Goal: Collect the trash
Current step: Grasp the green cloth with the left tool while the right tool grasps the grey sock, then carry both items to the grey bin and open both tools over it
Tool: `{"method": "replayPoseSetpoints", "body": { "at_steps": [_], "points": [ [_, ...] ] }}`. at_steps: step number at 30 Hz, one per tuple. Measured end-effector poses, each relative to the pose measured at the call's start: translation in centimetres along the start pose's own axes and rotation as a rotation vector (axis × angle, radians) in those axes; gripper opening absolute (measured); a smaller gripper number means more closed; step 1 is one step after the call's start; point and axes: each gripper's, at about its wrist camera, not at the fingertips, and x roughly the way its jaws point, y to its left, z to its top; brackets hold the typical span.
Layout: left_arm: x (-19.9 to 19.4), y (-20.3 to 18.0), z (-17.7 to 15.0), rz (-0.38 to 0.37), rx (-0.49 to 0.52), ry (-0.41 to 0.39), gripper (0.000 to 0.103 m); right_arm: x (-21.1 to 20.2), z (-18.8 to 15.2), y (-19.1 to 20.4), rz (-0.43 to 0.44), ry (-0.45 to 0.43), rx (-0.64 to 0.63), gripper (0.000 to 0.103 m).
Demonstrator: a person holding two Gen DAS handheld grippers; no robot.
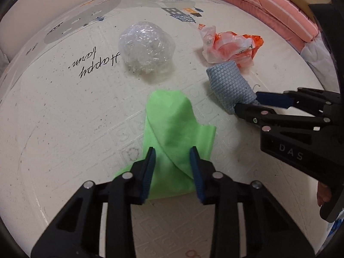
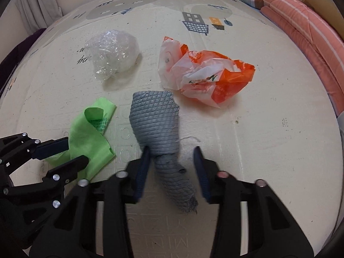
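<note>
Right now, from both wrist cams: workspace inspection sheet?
Surface: cream printed play mat, speckled with dirt.
Job's things: green cloth, grey cloth, clear plastic wad, orange-and-white bag, all lying on the mat.
Clutter: nothing seen.
Grippers: left gripper tongs apart, straddling the green cloth; right gripper tongs apart, straddling the grey cloth.
Cables: nothing seen.
Surroundings: pink striped bedding along the mat's right edge; curtain at far left.
</note>
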Motion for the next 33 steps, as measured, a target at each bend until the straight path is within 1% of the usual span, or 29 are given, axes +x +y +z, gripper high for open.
{"method": "replayPoseSetpoints", "body": {
  "at_steps": [1, 3, 10, 16, 22, 26, 33],
  "points": [
    [0.0, -0.2, 0.0, -0.013, 0.005, 0.009, 0.013, -0.1, 0.0, 0.2, 0.007, 0.004, -0.005, 0.010],
    [-0.6, -0.5, 0.1, -0.009, 0.024, 0.001, 0.005, -0.8, -0.1, 0.6, 0.012, -0.004, -0.015, 0.007],
    [-4.1, -1.4, 0.7, -0.033, 0.073, -0.040, 0.004, -4.8, -0.1, 0.9, 0.021, -0.048, 0.027, 0.007],
    [-8.0, -2.3, 0.6, -0.057, 0.092, -0.064, 0.004, -9.1, -1.2, 1.0, 0.005, -0.069, 0.087, 0.007],
    [-13.0, -3.7, -0.5, -0.082, 0.147, -0.083, 0.004, -14.8, -3.7, 1.8, -0.029, -0.090, 0.151, 0.007],
    [-17.0, -4.8, -1.5, -0.104, 0.183, -0.106, 0.004, -19.4, -5.9, 2.3, -0.065, -0.110, 0.197, 0.007],
    [-23.6, -7.9, -3.7, -0.151, 0.259, -0.128, 0.004, -27.4, -10.7, 2.7, -0.136, -0.140, 0.290, 0.007]
  ]
}}
